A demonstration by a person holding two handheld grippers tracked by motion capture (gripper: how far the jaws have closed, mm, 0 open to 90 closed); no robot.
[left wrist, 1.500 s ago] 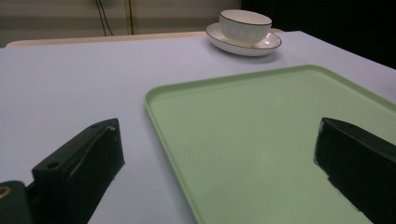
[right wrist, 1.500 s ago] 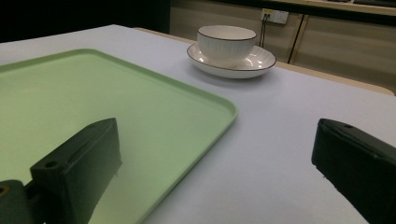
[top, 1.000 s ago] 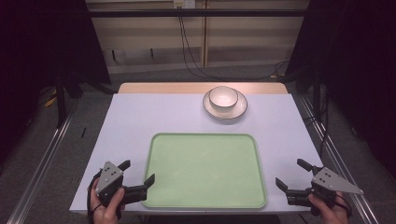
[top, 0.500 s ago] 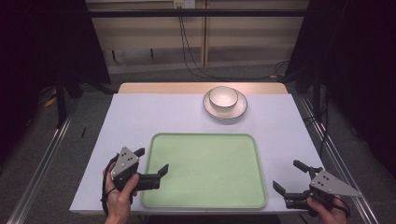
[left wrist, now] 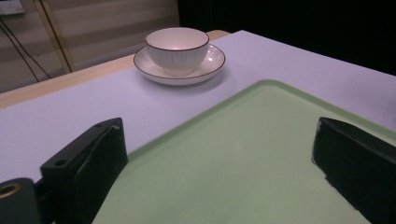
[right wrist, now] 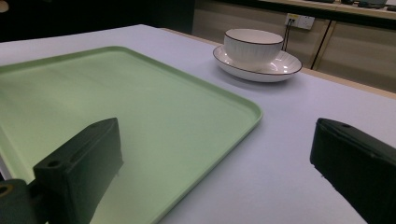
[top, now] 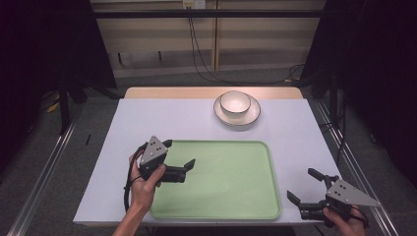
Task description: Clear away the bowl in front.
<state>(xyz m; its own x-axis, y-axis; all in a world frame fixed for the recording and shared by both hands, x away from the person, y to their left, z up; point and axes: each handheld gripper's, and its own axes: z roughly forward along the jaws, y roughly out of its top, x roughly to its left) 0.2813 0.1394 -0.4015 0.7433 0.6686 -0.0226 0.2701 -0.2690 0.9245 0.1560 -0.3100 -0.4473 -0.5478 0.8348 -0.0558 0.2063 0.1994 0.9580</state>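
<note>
A pale green tray lies empty on the near half of the table. Behind it, a white ribbed bowl sits in a white saucer. My left gripper is open above the tray's left edge, held in a hand and aimed toward the bowl. Its view looks across the tray to the bowl and saucer. My right gripper is open low over the table, off the tray's near right corner. Its view takes in the tray, bowl and saucer.
The table top is covered by a pale lilac sheet, with a wooden strip along the far edge. Metal rails run along the floor on both sides. Cables hang down the back wall.
My left gripper has risen and moved forward and right, from the near left table edge to over the tray's left edge. The right gripper has only shifted slightly.
</note>
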